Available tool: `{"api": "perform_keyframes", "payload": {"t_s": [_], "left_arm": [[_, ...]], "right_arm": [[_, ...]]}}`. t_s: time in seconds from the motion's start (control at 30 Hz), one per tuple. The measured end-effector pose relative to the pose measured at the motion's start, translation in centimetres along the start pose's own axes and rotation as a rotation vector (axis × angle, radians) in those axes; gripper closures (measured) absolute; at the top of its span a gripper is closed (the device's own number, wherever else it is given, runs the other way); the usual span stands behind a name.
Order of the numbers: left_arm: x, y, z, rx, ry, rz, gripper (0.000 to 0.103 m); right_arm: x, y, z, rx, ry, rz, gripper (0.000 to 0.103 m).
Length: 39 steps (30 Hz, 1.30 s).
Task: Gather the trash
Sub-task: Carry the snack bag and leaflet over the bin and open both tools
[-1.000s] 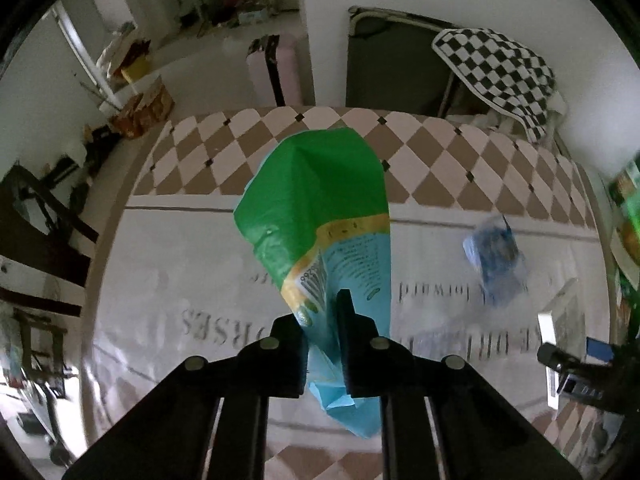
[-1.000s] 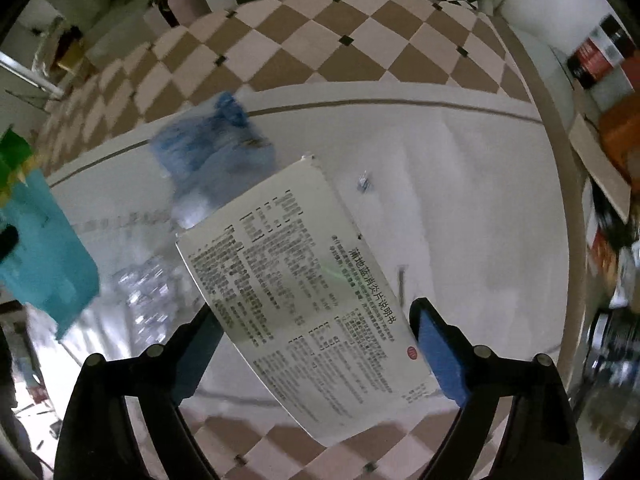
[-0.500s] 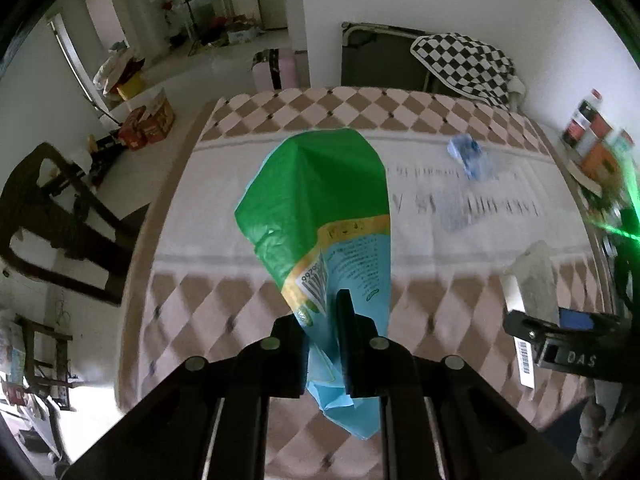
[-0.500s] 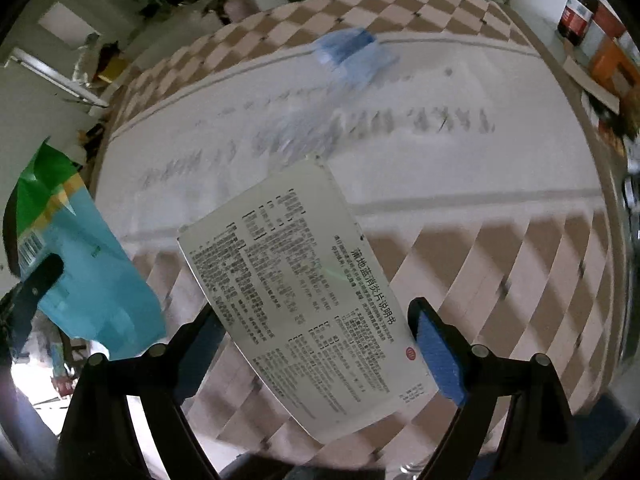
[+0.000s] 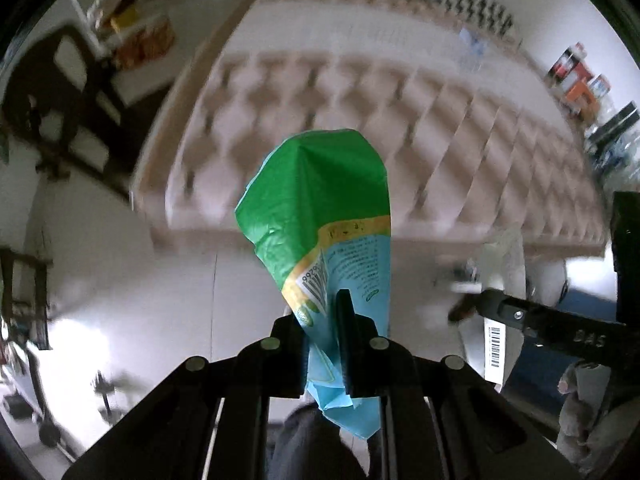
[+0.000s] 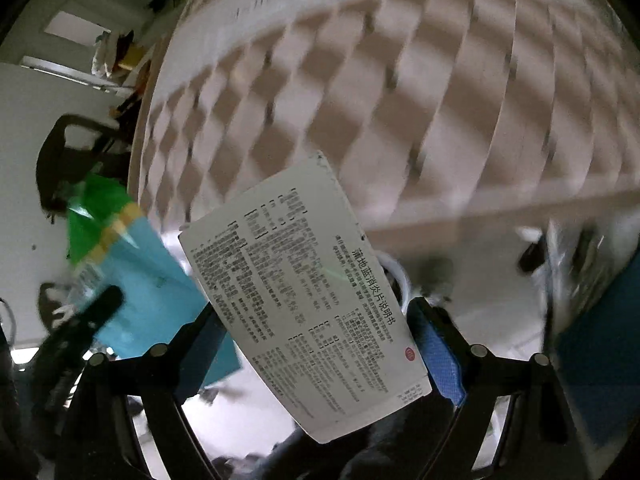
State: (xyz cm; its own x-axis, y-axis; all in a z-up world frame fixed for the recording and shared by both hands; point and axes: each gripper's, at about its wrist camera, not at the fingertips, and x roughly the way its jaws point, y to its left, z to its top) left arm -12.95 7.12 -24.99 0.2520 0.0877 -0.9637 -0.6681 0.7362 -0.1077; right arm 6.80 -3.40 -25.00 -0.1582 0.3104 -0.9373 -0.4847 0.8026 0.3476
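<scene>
two wrist views, both smeared by motion blur, look steeply down past the near edge of a bed (image 5: 360, 92) covered in a brown and cream diamond-check quilt. pale floor (image 5: 132, 288) fills the space below that edge.

the left gripper (image 5: 324, 344) has its two black fingers pressed tight together on a crumpled snack bag (image 5: 320, 216), green at the top, then a yellow band, then light blue with a barcode. the bag sticks up from the fingers and hangs in the air in front of the bed's near edge, touching neither quilt nor floor.

the right gripper (image 6: 316, 340) stands wide, with blue pads, and a flat white printed leaflet (image 6: 304, 296) covered in small black text spans the gap, one edge against each pad. it is tilted, held off the floor just in front of the same bed edge. the leaflet lies just right of the snack bag.

a dark chair (image 5: 60, 92) stands left of the bed, and boxes and bottles (image 5: 580, 76) sit blurred at its right.
</scene>
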Motion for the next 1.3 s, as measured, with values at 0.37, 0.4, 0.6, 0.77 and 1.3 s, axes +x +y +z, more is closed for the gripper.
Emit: {"api": "perform_keyframes", "payload": {"t_s": [0.37,0.4,0.6,0.77,1.3], "left_arm": [[28.6,2.9,-6.0,-0.138,0.379,-0.128,0.093],[31.7,2.9,-6.3,-0.137,0.403,-0.122,0.093],[42.8,2.6,-8.2,-0.157,0.501,-0.146,0.084],[46.3,2.5,-8.7,-0.158,0.526,-0.109,0.065],[39.0,4.9,-10.7,-0.098,0.410,0.087,0.005]], "right_arm": [[21.5,-8.1,-7.5,0.172,0.190,-0.025,0.012],[23.6,-9.2,-7.5,0.186,0.194,-0.031,0.012],[35.2,-14.6,-6.5,0.255,0.234,-0.043,0.012],[42.4,-17.1,-5.9,0.291,0.274,-0.025,0.012],[41.7,-16.0,-7.3,0.155,0.281,-0.133,0.000]]}}
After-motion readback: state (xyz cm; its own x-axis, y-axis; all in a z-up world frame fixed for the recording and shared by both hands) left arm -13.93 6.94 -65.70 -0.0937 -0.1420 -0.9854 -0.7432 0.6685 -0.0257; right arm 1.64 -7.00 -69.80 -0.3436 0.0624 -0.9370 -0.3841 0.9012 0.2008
